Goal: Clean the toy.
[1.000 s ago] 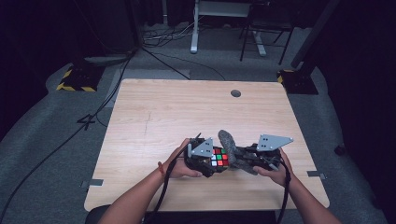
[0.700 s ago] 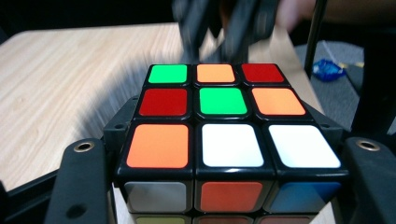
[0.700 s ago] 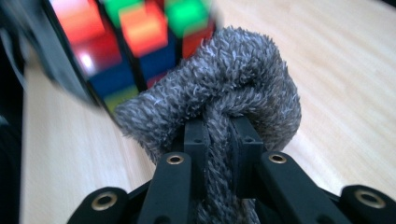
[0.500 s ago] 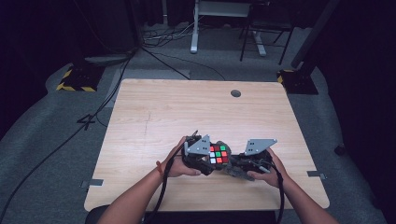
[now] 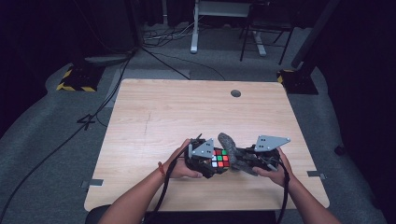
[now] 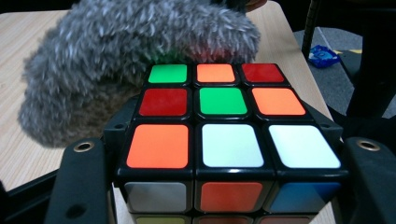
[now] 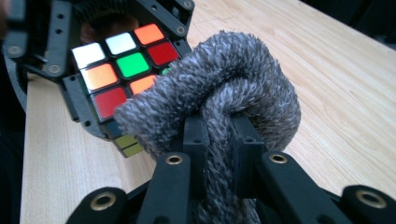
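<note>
Two hands low at table edge, left tongs [image 5: 215,161] clamping cube [image 5: 219,158], right tongs [image 5: 238,161] pinching cloth [image 5: 232,147]

A light wooden table [image 5: 187,112] is standing on grey carpet [image 5: 51,154]; black cables [image 5: 70,135] are trailing across the floor; a white desk frame [image 5: 219,28] is sitting behind in darkness; yellow-black hazard blocks [image 5: 74,81] are flanking it.

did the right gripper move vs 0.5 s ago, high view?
Yes. The right gripper, shut on the grey fuzzy cloth, has slid toward the table's right edge, away from the cube.
</note>
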A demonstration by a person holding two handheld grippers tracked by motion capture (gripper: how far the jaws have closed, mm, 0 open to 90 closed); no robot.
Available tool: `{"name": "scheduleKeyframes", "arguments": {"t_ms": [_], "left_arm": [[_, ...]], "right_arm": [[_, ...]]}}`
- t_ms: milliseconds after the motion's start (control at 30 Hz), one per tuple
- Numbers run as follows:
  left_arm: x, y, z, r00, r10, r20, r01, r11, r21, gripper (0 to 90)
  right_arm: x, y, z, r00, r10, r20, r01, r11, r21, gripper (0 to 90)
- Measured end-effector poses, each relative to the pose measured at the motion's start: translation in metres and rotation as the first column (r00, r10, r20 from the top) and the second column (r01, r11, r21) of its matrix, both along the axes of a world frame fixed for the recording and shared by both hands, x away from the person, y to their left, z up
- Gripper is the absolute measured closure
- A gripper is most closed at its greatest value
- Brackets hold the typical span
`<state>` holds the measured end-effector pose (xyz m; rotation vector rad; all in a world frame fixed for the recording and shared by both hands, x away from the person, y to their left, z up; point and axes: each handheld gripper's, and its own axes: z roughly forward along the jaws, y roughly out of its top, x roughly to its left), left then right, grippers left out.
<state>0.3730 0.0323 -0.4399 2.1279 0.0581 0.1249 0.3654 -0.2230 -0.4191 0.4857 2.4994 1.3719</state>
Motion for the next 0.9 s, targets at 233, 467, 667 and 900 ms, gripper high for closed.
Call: {"name": "scheduleKeyframes", "arguments": {"t_ms": [233, 467, 667, 900], "left_arm": [[-0.002, 0.005, 0.01, 0.9999, 0.009, 0.007, -0.009, 0.9979, -0.064, 33.4], [0.005, 0.01, 0.007, 0.9993, 0.025, -0.028, -0.027, 0.997, -0.072, 33.4], [0.006, 0.007, 0.003, 0.9991, 0.02, -0.036, -0.022, 0.9983, -0.054, 33.4], [0.001, 0.003, 0.002, 0.9995, -0.009, -0.031, 0.007, 0.9988, -0.049, 33.4]], "right_arm": [[0.0, 0.012, -0.013, 0.9979, 0.042, -0.049, -0.046, 0.996, -0.083, 79.6], [-0.002, 0.014, -0.012, 0.9957, 0.077, -0.051, -0.082, 0.992, -0.1, 79.6], [-0.005, 0.004, 0.001, 0.998, 0.063, 0.0, -0.063, 0.998, -0.017, 79.6], [-0.005, 0.002, 0.003, 0.9988, 0.04, 0.029, -0.04, 0.999, 0.004, 79.7]]}}
